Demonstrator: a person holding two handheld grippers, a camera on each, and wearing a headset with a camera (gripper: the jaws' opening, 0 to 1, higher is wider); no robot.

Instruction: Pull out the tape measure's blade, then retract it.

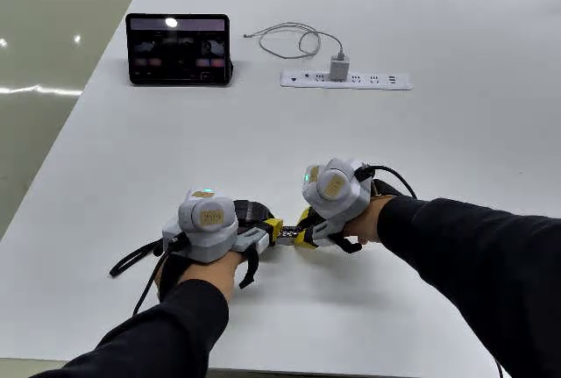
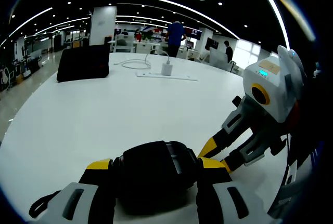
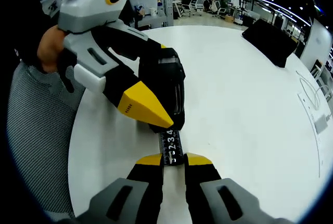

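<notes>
A black tape measure point(image 2: 156, 174) point(image 3: 166, 86) point(image 1: 254, 214) rests on the white table, clamped between the yellow-tipped fingers of my left gripper point(image 2: 156, 164) point(image 1: 267, 233), which is shut on its case. A short length of dark blade with white numerals point(image 3: 171, 147) point(image 1: 287, 233) runs out of the case. My right gripper point(image 3: 171, 160) point(image 1: 302, 239) is shut on the blade's end, close to the case. The other gripper shows in each gripper view: the right one point(image 2: 260, 120) at the right, the left one point(image 3: 114, 78) at the upper left.
A dark tablet point(image 1: 179, 47) stands at the table's far left. A white power strip point(image 1: 345, 79) with a charger and looped cable point(image 1: 294, 40) lies at the far middle. The near table edge point(image 1: 351, 371) runs just below my arms. People stand in the background.
</notes>
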